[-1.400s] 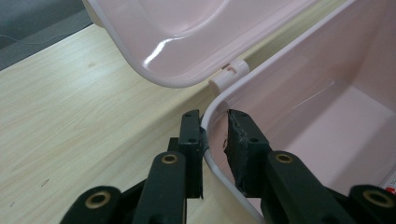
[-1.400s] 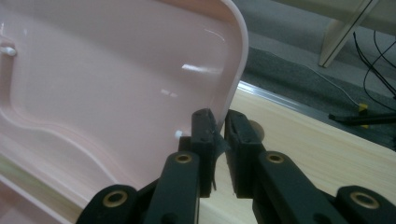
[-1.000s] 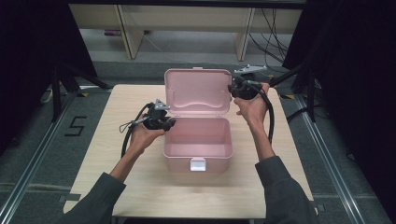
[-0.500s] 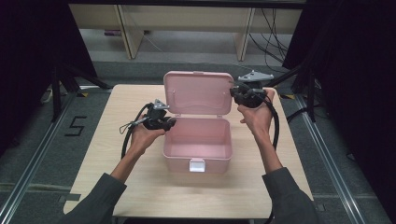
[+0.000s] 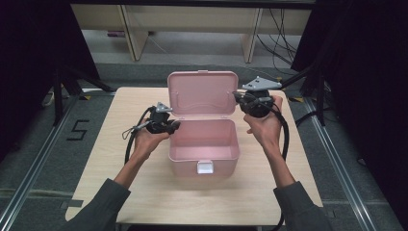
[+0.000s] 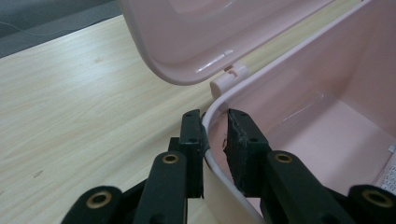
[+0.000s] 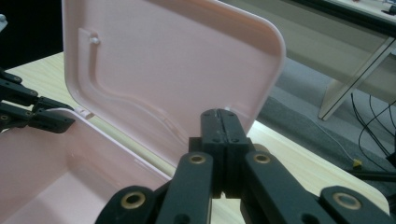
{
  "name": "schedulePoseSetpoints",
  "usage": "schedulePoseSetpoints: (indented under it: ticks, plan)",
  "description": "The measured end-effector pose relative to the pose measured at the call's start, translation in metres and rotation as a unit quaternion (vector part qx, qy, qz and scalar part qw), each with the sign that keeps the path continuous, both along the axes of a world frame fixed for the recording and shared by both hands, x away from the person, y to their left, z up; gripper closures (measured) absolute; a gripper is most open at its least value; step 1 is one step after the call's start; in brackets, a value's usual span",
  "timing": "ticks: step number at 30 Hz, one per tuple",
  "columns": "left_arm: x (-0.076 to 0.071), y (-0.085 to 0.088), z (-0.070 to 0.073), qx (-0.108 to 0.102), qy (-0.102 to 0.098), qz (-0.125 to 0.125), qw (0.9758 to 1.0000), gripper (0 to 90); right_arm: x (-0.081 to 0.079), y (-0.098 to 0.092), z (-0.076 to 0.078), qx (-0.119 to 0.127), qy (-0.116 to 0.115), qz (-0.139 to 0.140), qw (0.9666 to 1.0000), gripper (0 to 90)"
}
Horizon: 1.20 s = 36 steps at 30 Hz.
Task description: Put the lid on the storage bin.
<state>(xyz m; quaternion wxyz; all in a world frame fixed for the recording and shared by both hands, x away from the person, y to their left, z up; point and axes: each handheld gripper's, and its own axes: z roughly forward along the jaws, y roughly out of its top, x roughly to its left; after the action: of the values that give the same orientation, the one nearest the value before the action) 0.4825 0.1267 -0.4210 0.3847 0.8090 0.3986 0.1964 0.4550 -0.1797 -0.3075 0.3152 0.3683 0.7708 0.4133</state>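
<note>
In the high view the pink box (image 5: 204,144) sits at the middle of the counter (image 5: 96,163), its white latch facing the lower edge of the frame and its long axis running left to right. Just left of centre, the left hand-held gripper (image 5: 169,126) meets the box's left wall near the back corner; in the left gripper view its jaws straddle the rim (image 6: 215,105), outer pad against the wall and inner pad a little off it, so it looks pinched there, steadying the box. Farther back, the lid (image 5: 204,94) stands upright from the rear hinge, its hollow inner face turned toward the lower edge of the frame, its long axis also left to right. The right hand-held gripper (image 5: 239,97) is at the lid's right edge, upper right of centre, and is the nearer one to it. In the right gripper view its jaws are pressed together with nothing between them, having just closed, and the lid (image 7: 168,60) lies ahead and to the upper left. Swinging the lid would likely fall to this gripper.
</note>
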Motion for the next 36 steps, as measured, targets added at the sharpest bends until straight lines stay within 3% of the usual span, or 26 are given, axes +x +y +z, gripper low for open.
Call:
schedulePoseSetpoints:
  ticks: [3,5,6,7,8,9,11,13,14,15,16,18,19,23,27,29,36]
  plan:
    - [0.0,-0.001,-0.001,-0.005,-0.003,0.005,1.0,75.9,0.01,-0.012,-0.003,0.011,0.019,-0.018,0.9996,90.0]
    - [-0.001,0.0,0.0,0.007,-0.004,-0.002,1.0,75.9,0.028,-0.022,-0.012,0.054,0.05,-0.039,0.9965,71.6]
    - [-0.001,-0.002,0.0,0.002,-0.007,0.002,1.0,75.9,0.039,-0.025,-0.018,0.081,0.053,-0.041,0.9944,66.4]
    - [-0.001,-0.002,0.0,0.003,-0.007,0.001,1.0,75.9,0.045,-0.025,-0.02,0.089,0.052,-0.04,0.9938,61.5]
    - [0.0,0.0,0.0,0.012,-0.004,-0.005,0.9999,75.8,0.053,-0.024,-0.022,0.098,0.048,-0.037,0.9934,62.1]
    - [0.0,0.0,0.0,0.011,-0.004,-0.004,0.9999,75.8,0.058,-0.022,-0.023,0.106,0.06,-0.037,0.9919,61.7]
    - [-0.001,-0.002,0.0,0.005,-0.008,0.0,1.0,75.8,0.07,-0.017,-0.027,0.111,0.062,-0.035,0.9912,61.6]
    - [-0.001,-0.001,0.0,0.006,-0.008,-0.001,1.0,75.8,0.083,-0.01,-0.029,0.132,0.085,-0.04,0.9868,71.4]
    - [0.0,-0.001,-0.001,0.005,-0.007,-0.002,1.0,75.7,0.089,-0.007,-0.031,0.126,0.083,-0.037,0.9878,78.1]
    - [0.0,0.0,0.0,0.012,-0.007,-0.006,0.9999,75.7,0.092,-0.004,-0.031,0.108,0.082,-0.051,0.9894,84.9]
    - [0.0,0.0,0.0,0.008,-0.008,-0.005,0.9999,75.7,0.093,-0.003,-0.031,0.099,0.079,-0.054,0.9905,85.9]
    - [0.0,-0.001,-0.001,0.006,-0.009,-0.005,0.9999,75.7,0.091,0.001,-0.03,0.094,0.084,-0.07,0.9896,86.1]
    - [-0.001,-0.001,-0.001,0.006,-0.01,-0.003,0.9999,75.6,0.091,0.002,-0.029,0.082,0.076,-0.069,0.9914,86.1]
    - [-0.001,0.0,0.0,0.013,-0.009,-0.007,0.9998,75.6,0.083,0.003,-0.026,0.082,0.076,-0.072,0.9911,86.2]
    - [-0.001,0.0,0.0,0.014,-0.009,-0.006,0.9998,75.6,0.077,0.002,-0.023,0.074,0.064,-0.066,0.9931,86.5]
    - [-0.001,-0.002,-0.001,0.004,-0.01,0.001,0.9999,75.6,0.073,0.001,-0.023,0.079,0.061,-0.068,0.9927,86.6]
    - [-0.002,-0.001,-0.001,0.011,-0.012,0.001,0.9999,75.6,0.059,-0.002,-0.02,0.087,0.053,-0.063,0.9928,87.0]
